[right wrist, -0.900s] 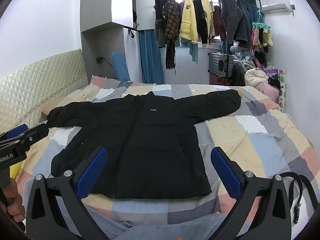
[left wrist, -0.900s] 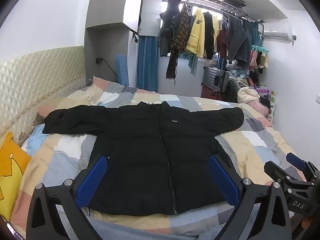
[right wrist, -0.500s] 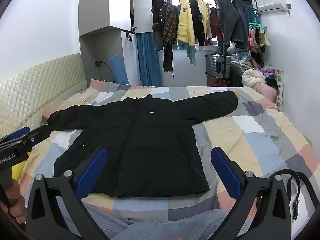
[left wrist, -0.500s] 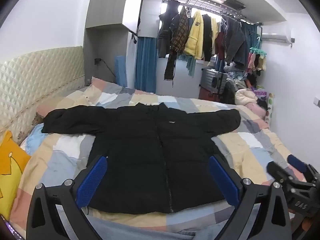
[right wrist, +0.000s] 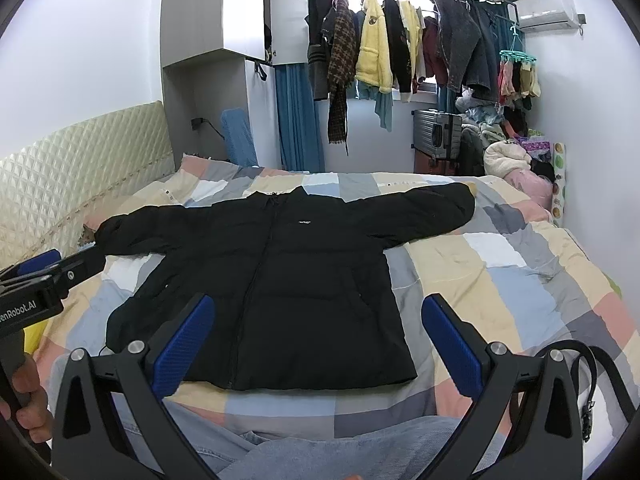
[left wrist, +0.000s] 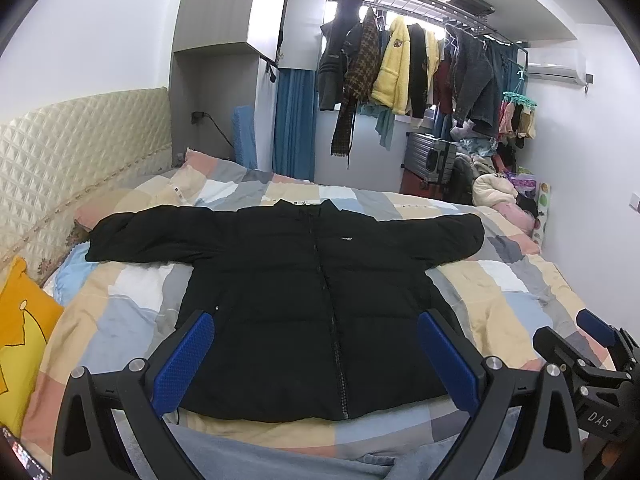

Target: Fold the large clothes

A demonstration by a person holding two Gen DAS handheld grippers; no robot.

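A black puffer jacket (left wrist: 304, 280) lies flat and zipped on the patchwork bed, collar far, both sleeves spread sideways. It also shows in the right wrist view (right wrist: 280, 280). My left gripper (left wrist: 316, 356) is open and empty, held above the jacket's near hem. My right gripper (right wrist: 316, 340) is open and empty, above the hem too. The right gripper appears at the left view's right edge (left wrist: 592, 344); the left gripper appears at the right view's left edge (right wrist: 44, 272).
The bed (left wrist: 500, 300) has a quilted headboard (left wrist: 60, 168) on the left and a yellow pillow (left wrist: 20, 340). A black belt (right wrist: 592, 364) lies at the bed's near right. Hung clothes (left wrist: 400, 64), a suitcase (left wrist: 432, 160) and piled laundry stand beyond. Blue jeans (right wrist: 320, 448) lie below the grippers.
Both views have shifted slightly; the jacket sits a little lower and nearer in frame than half a second ago. Both grippers stay open. The jacket has not moved.
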